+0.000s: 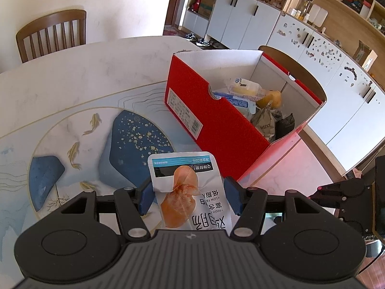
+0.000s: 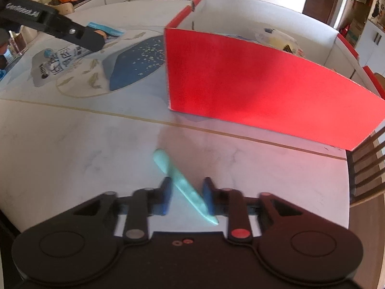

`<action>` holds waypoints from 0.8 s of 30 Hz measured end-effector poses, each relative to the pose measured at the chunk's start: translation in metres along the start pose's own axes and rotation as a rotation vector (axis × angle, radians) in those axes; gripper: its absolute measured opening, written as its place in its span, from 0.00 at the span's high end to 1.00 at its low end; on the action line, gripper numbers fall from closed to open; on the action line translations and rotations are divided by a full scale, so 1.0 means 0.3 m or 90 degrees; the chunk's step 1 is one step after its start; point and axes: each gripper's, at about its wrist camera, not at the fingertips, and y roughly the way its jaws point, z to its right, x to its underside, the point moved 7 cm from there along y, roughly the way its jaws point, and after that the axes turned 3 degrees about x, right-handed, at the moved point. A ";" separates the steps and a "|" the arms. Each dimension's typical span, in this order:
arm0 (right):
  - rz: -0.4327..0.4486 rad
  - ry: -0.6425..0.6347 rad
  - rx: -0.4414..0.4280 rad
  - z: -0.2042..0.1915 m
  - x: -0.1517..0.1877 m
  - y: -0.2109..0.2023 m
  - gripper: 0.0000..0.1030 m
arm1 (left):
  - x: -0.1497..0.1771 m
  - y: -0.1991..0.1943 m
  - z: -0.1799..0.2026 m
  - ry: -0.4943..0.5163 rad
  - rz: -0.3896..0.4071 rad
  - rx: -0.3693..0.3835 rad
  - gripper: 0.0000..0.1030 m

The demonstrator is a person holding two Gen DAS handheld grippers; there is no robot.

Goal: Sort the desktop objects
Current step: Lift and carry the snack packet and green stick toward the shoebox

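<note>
Right wrist view: the right hand-held gripper has its pads against a teal pen-like stick lying askew on the table, near its edge by the red box. Squaring the pads across the stick before lifting looks wise. The left hand-held gripper is clamped on a snack pouch, just beside the box.

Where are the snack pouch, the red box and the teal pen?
snack pouch [image 1: 186, 187], left wrist view, middle of the printed front.
red box [image 1: 223, 130], left wrist view, near red side wall.
teal pen [image 2: 179, 177], right wrist view, mid-barrel between the fingers.
</note>
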 end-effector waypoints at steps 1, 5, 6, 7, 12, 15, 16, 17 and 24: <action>0.003 -0.010 0.007 -0.008 -0.001 -0.001 0.83 | 0.000 0.001 0.001 0.000 0.000 0.000 0.42; 0.003 -0.013 0.017 -0.015 -0.002 -0.003 0.90 | -0.003 -0.003 0.012 0.008 0.002 0.003 0.42; 0.003 -0.010 0.018 -0.016 -0.003 -0.004 0.90 | -0.004 -0.005 0.016 0.012 0.004 0.003 0.42; 0.003 -0.007 0.020 -0.015 -0.003 -0.007 0.90 | -0.005 -0.007 0.019 0.015 0.005 0.004 0.42; 0.008 0.019 0.023 -0.008 -0.010 -0.034 0.90 | -0.012 -0.014 0.030 0.020 0.008 0.012 0.42; 0.016 0.038 0.025 -0.005 -0.022 -0.062 0.90 | -0.019 -0.020 0.039 0.026 0.011 0.017 0.42; 0.019 0.046 0.024 -0.004 -0.028 -0.075 0.90 | -0.021 -0.023 0.043 0.028 0.012 0.020 0.42; 0.023 0.050 0.025 -0.004 -0.032 -0.087 0.90 | -0.025 -0.025 0.047 0.031 0.014 0.021 0.42; 0.043 0.083 0.037 0.022 -0.071 -0.189 0.90 | -0.052 -0.045 0.085 0.051 0.023 0.042 0.42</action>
